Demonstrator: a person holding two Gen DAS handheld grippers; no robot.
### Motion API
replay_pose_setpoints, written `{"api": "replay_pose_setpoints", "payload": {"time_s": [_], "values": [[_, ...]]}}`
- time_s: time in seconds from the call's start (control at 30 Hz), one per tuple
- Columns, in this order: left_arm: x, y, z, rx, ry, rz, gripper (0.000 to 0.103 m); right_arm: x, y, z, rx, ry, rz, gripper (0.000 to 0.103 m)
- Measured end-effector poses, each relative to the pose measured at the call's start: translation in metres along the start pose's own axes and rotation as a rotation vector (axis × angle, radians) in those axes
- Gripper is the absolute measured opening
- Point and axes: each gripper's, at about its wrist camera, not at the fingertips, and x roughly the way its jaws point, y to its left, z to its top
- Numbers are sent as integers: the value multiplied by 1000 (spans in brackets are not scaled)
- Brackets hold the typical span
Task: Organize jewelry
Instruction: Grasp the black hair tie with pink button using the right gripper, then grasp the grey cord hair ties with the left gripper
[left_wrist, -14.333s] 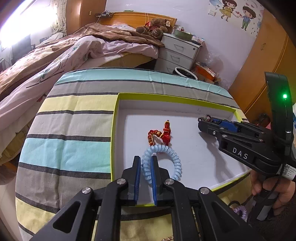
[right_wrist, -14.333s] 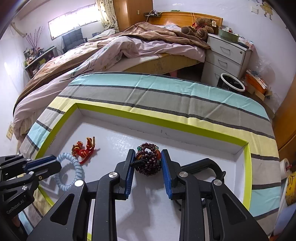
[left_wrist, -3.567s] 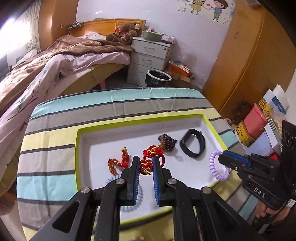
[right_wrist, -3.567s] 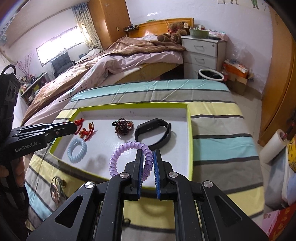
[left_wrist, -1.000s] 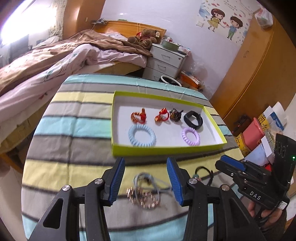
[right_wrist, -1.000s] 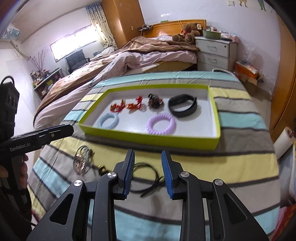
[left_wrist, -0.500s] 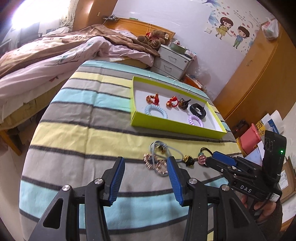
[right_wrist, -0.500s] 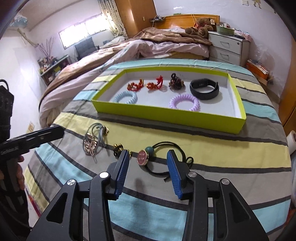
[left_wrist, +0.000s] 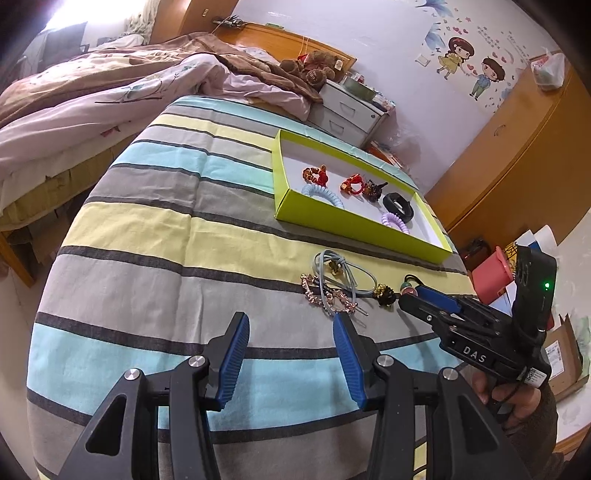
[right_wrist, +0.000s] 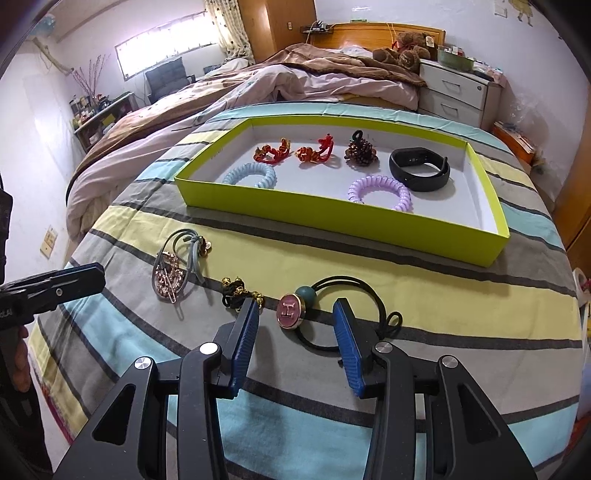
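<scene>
a striped bench (right_wrist: 443, 295) in a bedroom. right claw (right_wrist: 295, 332), fingers spread, straddles a pink-charm hair tie (right_wrist: 291, 310) for pickup; left claw (left_wrist: 291, 354) gapes empty, beside the lime tray (right_wrist: 332, 218).

Striped tablecloth (right_wrist: 461, 295), unmade bed (right_wrist: 280, 70) — teddy bear (right_wrist: 404, 46), white nightstand (right_wrist: 456, 92), wooden wardrobe (left_wrist: 517, 155)

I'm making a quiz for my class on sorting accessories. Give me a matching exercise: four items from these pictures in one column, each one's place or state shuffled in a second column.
Items
1. purple spiral hair tie
2. black wristband
3. black hair tie with pink charm
4. right gripper

Places or states
A. on the striped cloth, outside the tray
B. in the green tray, front row
C. open, holding nothing
D. in the tray, rightmost in the back row

Pairs: 1-B, 2-D, 3-A, 4-C
</scene>
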Motion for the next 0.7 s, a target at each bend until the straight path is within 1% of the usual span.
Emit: {"api": "replay_pose_setpoints", "payload": {"time_s": [0.07,0.13,0.2,0.23,0.27,0.33,0.7], "values": [[0,0,0,2,0,0,47,1,1,0,-6,1,-7,30],[0,0,0,3,2,0,47,3,2,0,-8,7,-15,23],[1,0,-1,4,5,-2,47,3,2,0,-9,6,-15,23],[2,-1,-1,5,7,-2,47,3,1,0,-10,6,-16,21],[3,-2,0,8,8,-3,47,3,2,0,-11,6,-18,14],[5,-4,0,10,12,-2,47,4,1,1,-7,4,-19,12],[20,-19,14,60,24,9,47,-12,-13,-1,54,-52,-18,11]]}}
